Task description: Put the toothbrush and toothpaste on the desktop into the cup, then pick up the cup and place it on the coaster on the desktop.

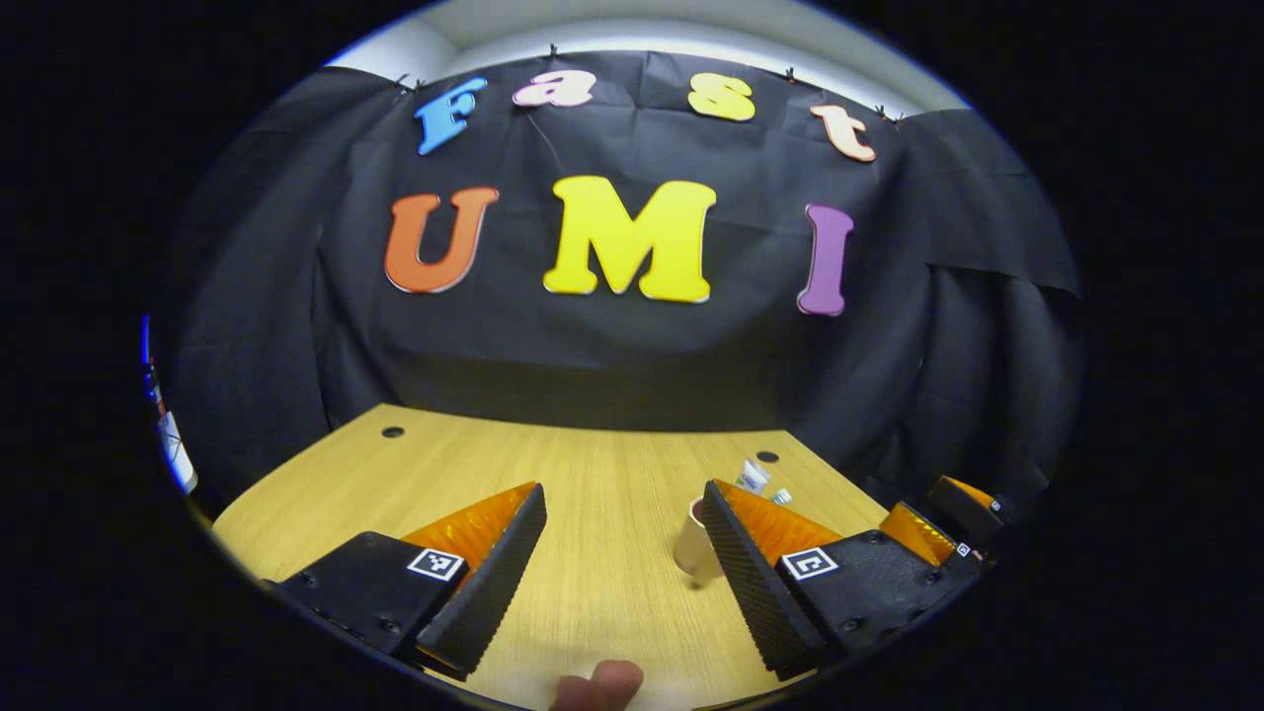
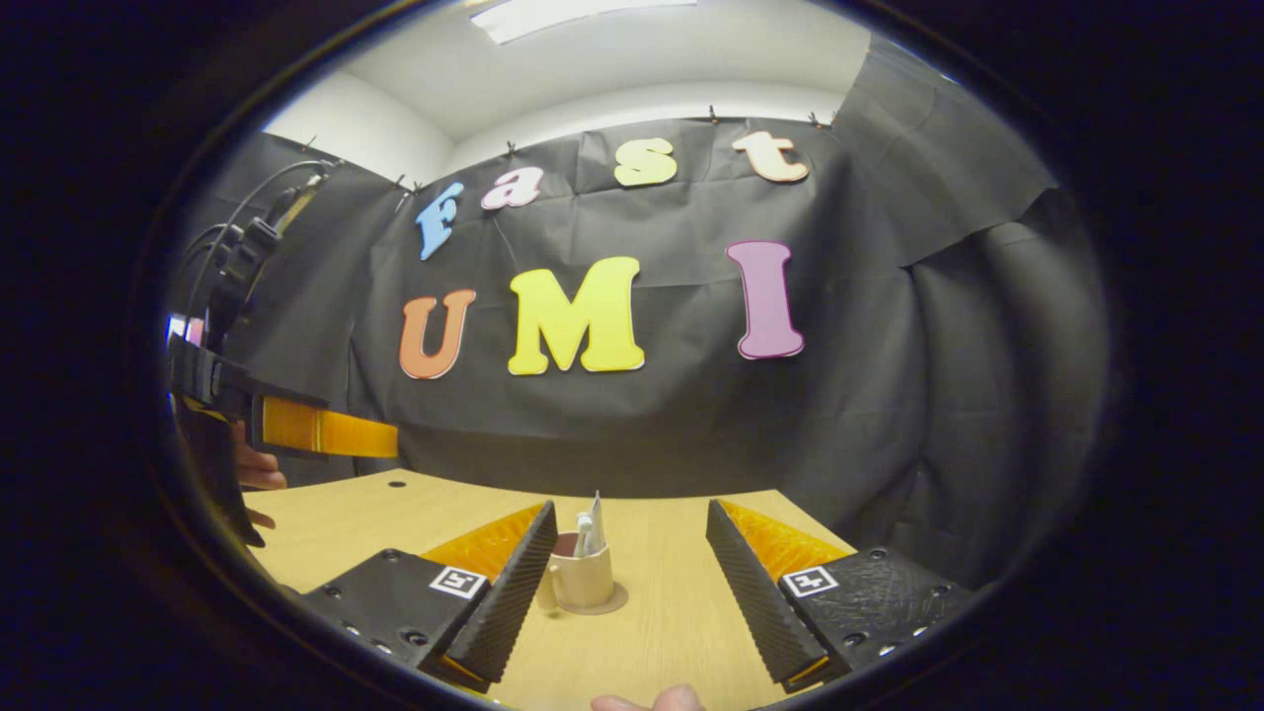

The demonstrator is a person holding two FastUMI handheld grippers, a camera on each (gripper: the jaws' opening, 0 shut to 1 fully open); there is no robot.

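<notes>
In the right gripper view a small beige paper cup is seen upright on a thin round brown coaster that lies on the pale wood-grain tabletop. Out of the cup's mouth stand a white flat-ended toothpaste tube and a slim pale toothbrush, both roughly vertical; so the cup is already found loaded and seated on the coaster, as the task asks.

The right claw is held spread wide, nothing between its ribbed fingers; the cup lies just ahead of it, close beside its left finger and apart from its right one. The left claw is likewise spread and empty; in the left gripper view the cup is found ahead and to its right, partly hidden behind that claw's right finger, the tube's end showing above. The right claw is judged the nearer.

The cup looks light, smooth-walled and easily tipped by a sideways brush. The fingers are coarsely ridged, with glossy translucent backs.
</notes>
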